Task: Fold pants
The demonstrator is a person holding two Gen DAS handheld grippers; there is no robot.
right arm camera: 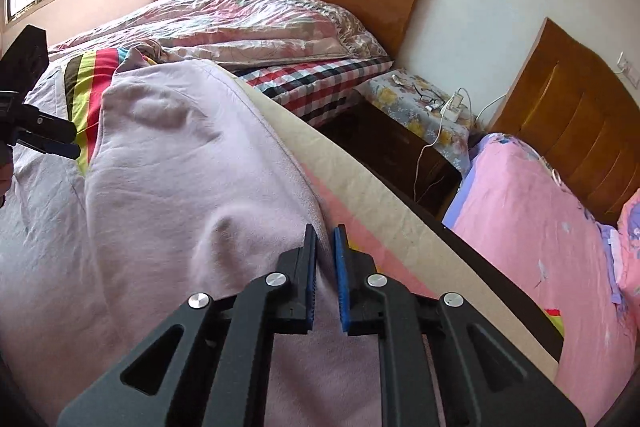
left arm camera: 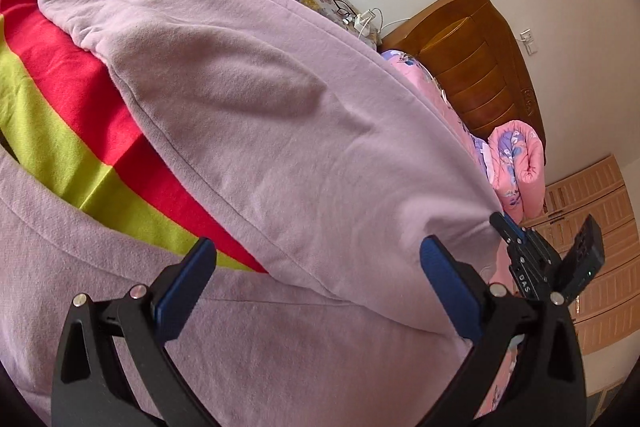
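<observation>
The lilac pants (left arm camera: 280,99) are lying spread over a striped blanket (left arm camera: 60,75) on the bed. The right gripper (right arm camera: 325,239) is pinching their edge near the mattress side; the left gripper (left arm camera: 318,259) is hovering above them, jaws wide.

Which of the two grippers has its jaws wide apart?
The left gripper: its blue pads stand wide apart above the lilac pants, while the right gripper is nearly closed.
</observation>
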